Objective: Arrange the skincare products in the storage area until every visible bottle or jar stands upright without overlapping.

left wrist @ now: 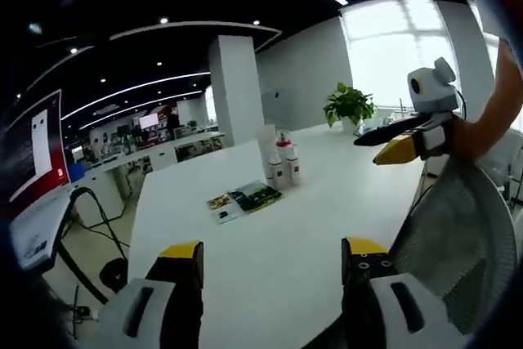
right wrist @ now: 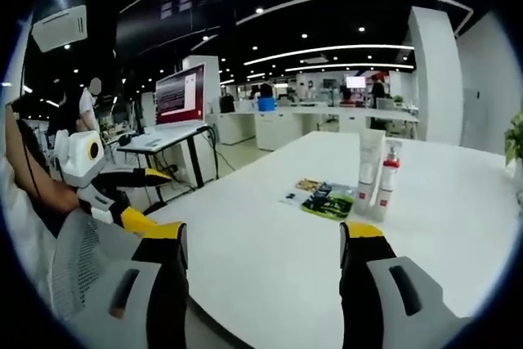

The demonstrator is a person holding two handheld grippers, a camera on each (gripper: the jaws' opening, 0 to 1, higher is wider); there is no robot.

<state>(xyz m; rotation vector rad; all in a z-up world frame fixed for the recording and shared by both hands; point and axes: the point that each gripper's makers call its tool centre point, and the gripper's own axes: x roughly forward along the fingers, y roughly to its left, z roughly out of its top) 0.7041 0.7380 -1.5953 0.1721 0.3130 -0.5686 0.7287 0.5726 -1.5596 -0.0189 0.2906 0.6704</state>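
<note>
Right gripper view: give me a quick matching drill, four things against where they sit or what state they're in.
Things:
1. pump bottle
2. tall tube
3. brochure
4. right gripper

States:
A. lies flat on the white table
B. jaws apart, holding nothing
C. upright, red collar under the pump
D. upright, plain white, beside the pump bottle

Pairs: 1-C, 2-D, 3-A, 4-B

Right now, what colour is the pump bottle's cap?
Red, on a white pump bottle standing on the table. The right gripper view shows it best.
</note>
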